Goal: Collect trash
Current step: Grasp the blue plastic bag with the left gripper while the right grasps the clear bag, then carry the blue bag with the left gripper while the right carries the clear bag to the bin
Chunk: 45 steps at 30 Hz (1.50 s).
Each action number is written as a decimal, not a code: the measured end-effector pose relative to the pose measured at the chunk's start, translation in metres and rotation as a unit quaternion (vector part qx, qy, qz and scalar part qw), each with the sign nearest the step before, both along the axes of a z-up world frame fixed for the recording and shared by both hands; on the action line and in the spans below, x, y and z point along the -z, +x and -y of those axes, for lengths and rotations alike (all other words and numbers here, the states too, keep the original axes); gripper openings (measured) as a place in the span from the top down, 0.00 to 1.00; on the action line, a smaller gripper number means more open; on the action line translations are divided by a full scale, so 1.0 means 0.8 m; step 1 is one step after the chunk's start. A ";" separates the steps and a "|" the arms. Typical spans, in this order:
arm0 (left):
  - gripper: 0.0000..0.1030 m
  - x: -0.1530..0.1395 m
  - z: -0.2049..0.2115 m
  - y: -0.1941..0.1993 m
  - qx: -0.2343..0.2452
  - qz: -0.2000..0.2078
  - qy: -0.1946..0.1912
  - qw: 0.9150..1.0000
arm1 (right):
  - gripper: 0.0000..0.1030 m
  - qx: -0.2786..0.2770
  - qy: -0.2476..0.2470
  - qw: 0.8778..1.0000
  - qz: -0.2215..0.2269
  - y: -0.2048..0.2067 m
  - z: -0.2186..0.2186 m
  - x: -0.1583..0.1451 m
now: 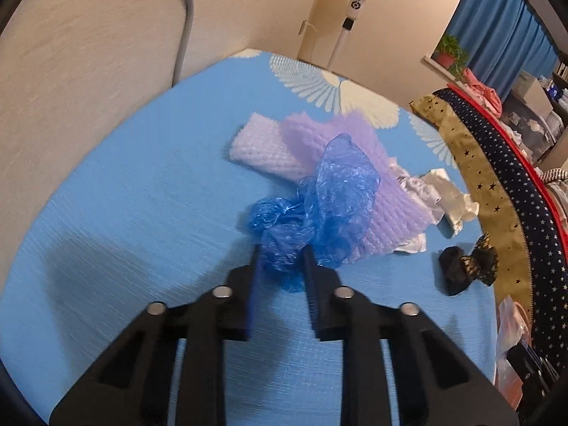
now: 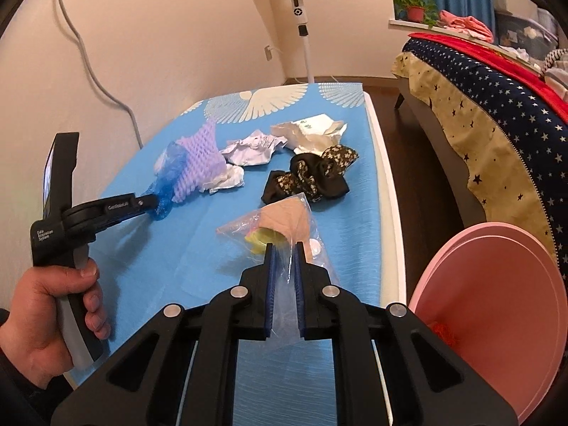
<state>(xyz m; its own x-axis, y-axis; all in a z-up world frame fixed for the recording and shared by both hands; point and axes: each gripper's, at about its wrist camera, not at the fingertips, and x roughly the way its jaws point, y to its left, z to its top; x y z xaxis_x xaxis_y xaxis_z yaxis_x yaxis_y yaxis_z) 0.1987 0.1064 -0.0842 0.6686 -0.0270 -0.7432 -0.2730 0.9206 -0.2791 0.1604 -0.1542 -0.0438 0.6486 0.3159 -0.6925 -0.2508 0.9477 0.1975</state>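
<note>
The left gripper's [image 1: 282, 255] fingers pinch a crumpled blue plastic film [image 1: 319, 209] lying on the blue worktop [image 1: 124, 195] against purple foam netting [image 1: 383, 209]. The right gripper's [image 2: 284, 248] fingers clamp a clear plastic bag [image 2: 284, 223], beside a pink bin [image 2: 497, 301].

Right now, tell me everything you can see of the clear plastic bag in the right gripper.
The clear plastic bag is thin, crinkled, see-through film. Inside show a beige piece, something yellow-green and a small white round thing. Its near end is pinched between the right gripper's blue-padded fingers, jaws closed on the film. Whether its far end rests on the blue cloth is unclear. It lies just short of the black floral fabric.
</note>
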 end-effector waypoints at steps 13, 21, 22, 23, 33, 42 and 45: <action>0.96 -0.054 0.016 -0.025 0.018 0.053 0.017 0.998 | 0.90 0.026 -0.006 0.998 0.058 -0.022 0.013 -0.044; 0.96 -0.085 0.030 -0.059 0.032 0.082 0.023 0.996 | 0.90 0.043 -0.020 0.995 0.088 -0.040 0.024 -0.063; 0.96 -0.087 0.031 -0.062 0.034 0.084 0.026 0.995 | 0.90 0.045 -0.021 0.995 0.090 -0.041 0.026 -0.065; 0.96 -0.091 0.035 -0.066 0.039 0.089 0.033 0.995 | 0.90 0.049 -0.022 0.994 0.093 -0.043 0.028 -0.066; 0.96 -0.117 0.061 -0.095 0.067 0.117 0.063 0.989 | 0.90 0.073 -0.025 0.989 0.125 -0.069 0.045 -0.096; 0.96 -0.133 0.082 -0.119 0.093 0.136 0.068 0.984 | 0.90 0.100 -0.013 0.987 0.121 -0.079 0.086 -0.140; 0.96 -0.136 0.094 -0.125 0.108 0.141 0.074 0.981 | 0.90 0.110 -0.008 0.986 0.124 -0.084 0.103 -0.159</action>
